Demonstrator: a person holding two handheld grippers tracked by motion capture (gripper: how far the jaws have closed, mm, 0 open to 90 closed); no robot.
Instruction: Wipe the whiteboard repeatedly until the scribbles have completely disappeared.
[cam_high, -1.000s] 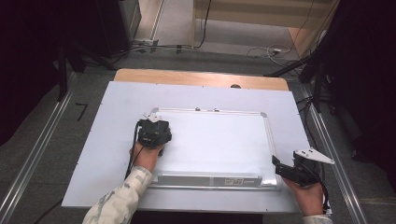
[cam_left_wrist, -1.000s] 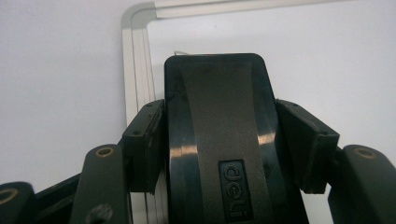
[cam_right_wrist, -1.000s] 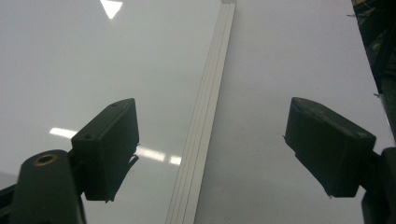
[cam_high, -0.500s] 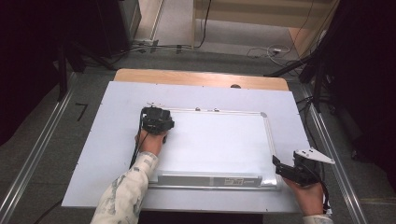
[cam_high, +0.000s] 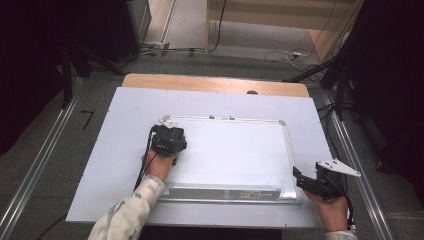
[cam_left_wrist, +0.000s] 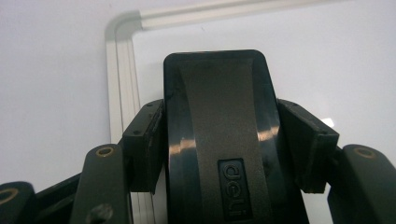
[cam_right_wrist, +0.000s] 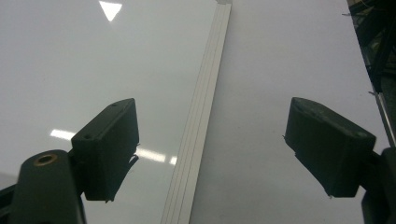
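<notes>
A white whiteboard (cam_high: 235, 150) with a silver frame lies flat on the table. My left gripper (cam_high: 167, 137) sits over its far left corner, shut on a black eraser (cam_left_wrist: 219, 130) marked "deli". The eraser rests on the board surface (cam_left_wrist: 327, 56) just inside the frame's rounded corner (cam_left_wrist: 122, 28). My right gripper (cam_high: 300, 180) is at the board's near right corner. Its jaws stand open (cam_right_wrist: 217, 140) on either side of the board's right frame strip (cam_right_wrist: 201, 130), holding nothing.
The board lies on a white sheet (cam_high: 100, 165) that covers a wooden table (cam_high: 210, 82). A pen tray (cam_high: 225, 192) runs along the board's near edge. Metal rails (cam_high: 40, 165) flank the table, and cables (cam_high: 295, 52) lie on the floor beyond.
My left gripper carried the eraser toward the board's far edge, then drew back a little. The right gripper has stayed in place.
</notes>
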